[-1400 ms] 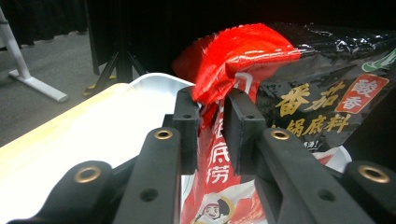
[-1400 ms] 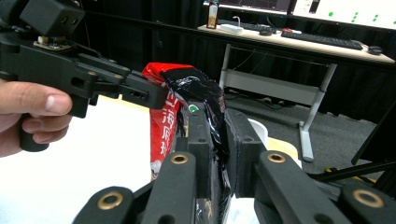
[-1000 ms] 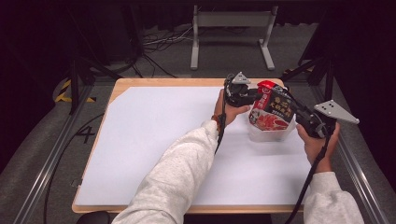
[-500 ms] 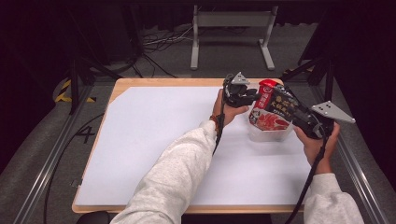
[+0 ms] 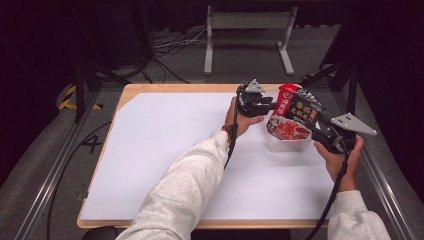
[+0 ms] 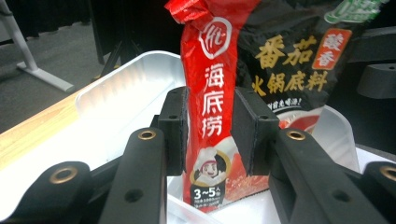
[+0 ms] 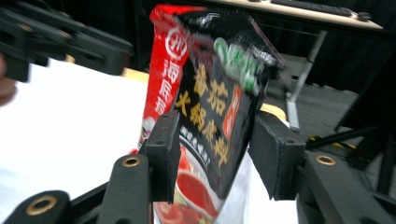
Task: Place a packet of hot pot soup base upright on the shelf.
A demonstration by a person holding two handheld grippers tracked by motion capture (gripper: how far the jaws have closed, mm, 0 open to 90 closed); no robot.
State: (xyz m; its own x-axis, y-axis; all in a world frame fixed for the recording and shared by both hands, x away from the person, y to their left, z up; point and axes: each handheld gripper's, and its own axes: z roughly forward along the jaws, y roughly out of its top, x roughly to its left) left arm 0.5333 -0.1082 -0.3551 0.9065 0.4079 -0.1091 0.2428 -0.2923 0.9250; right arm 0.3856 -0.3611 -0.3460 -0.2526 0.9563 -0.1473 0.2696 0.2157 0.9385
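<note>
The sauce packet (image 6: 219, 107) reads 海底捞, 番茄火锅底料, 酸香 and 3~5人; the floor mark (image 5: 92, 144) reads 4.

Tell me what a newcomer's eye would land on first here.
The red-and-black sauce packet stands out, held upright over a clear plastic tray at the table's right. The left hand-held gripper clamps its red edge, while the right hand-held gripper brackets its black face. A large white sheet covers the table.
</note>
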